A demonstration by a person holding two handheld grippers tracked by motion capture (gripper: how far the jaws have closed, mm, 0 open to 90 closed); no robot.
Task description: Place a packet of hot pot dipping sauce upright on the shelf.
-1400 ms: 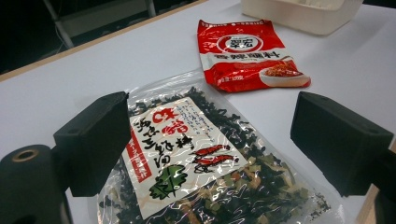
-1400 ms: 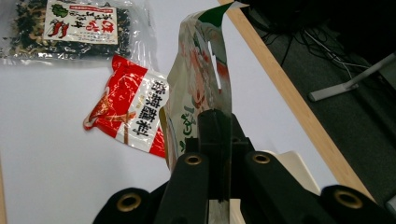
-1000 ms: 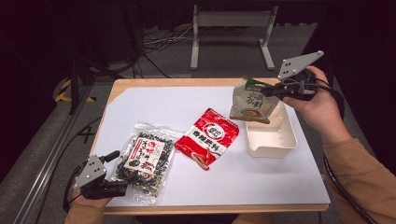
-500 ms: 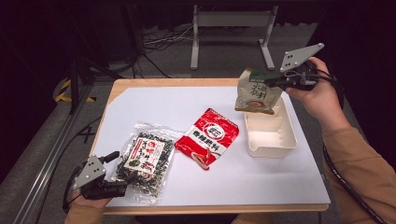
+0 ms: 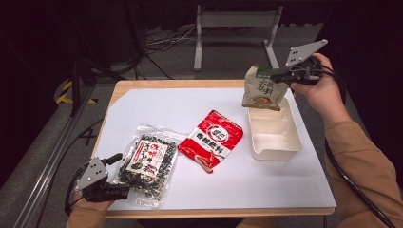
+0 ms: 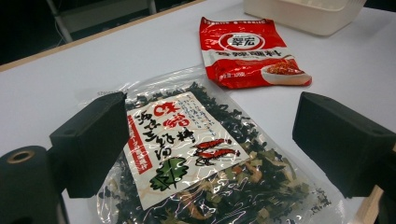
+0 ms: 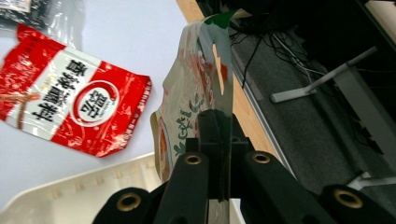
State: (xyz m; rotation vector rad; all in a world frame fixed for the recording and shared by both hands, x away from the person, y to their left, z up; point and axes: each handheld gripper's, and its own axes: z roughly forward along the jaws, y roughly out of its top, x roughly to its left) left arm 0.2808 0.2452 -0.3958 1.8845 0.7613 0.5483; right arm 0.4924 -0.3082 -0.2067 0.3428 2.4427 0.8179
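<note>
Right gripper (image 5: 274, 74) clamped on top edge of beige-green printed foil pouch (image 5: 262, 89): light, limp, slippery; grip flat seam.

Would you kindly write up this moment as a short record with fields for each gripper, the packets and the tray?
right gripper: shut on the green-and-beige pouch, held by its top edge above the far end of the white tray
left gripper: open, jaws either side of the seaweed packet, which lies flat
red packet: flat on the table, between seaweed packet and tray
tray contents: none visible
</note>
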